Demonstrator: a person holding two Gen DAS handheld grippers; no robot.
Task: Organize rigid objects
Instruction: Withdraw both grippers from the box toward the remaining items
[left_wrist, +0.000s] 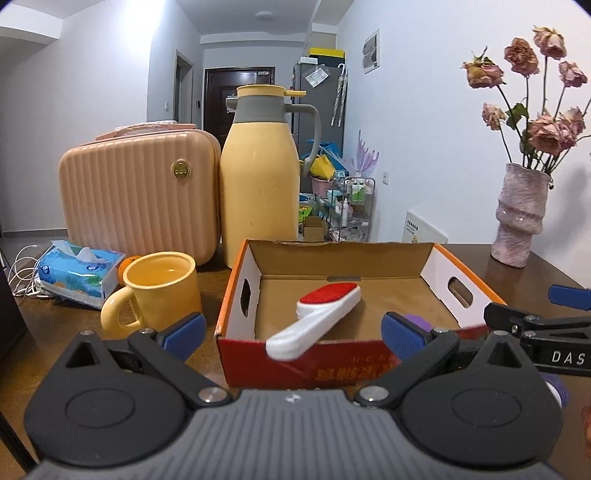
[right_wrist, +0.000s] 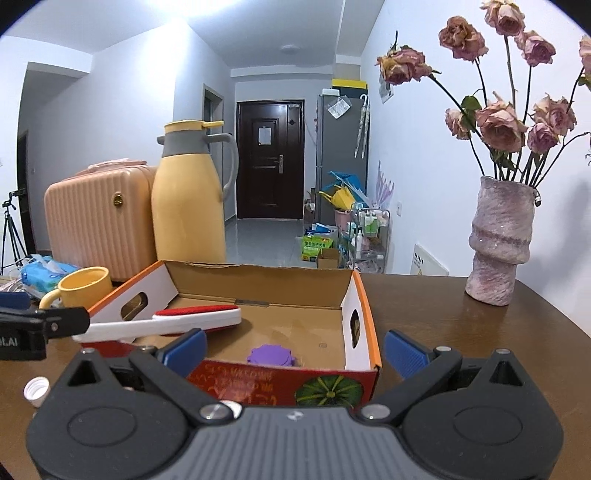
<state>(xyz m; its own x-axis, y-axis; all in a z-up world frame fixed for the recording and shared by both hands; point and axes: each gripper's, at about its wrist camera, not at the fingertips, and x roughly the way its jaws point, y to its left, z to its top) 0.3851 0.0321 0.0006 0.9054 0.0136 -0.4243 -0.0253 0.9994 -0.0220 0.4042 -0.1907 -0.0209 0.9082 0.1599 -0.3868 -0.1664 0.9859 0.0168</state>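
1. The box (left_wrist: 332, 354) sits on the desk (right_wrist: 480, 332) and already has stuff in it, so I'd say we're mid-task, between items: something's been dropped in and the next thing to collect hasn't been grabbed yet.
2. The mug (left_wrist: 159, 291) is on the desk just left of the box, outside it. Looks like the obvious next candidate for the left tool (left_wrist: 291, 332), which is spread wide and holding nothing.
3. The brush (left_wrist: 314, 321) lies inside the box, red pad toward the back wall, with its white handle poking out over the front-left rim. Might need a nudge to sit fully in.
4. The purple lid (right_wrist: 271, 356) is in the box too, right behind the front wall.
5. The white cap (right_wrist: 36, 389) is on the desk left of the box front. The right tool (right_wrist: 295, 350) is also wide and empty, facing the box front, so the cap needs a swing left and a narrow pinch.
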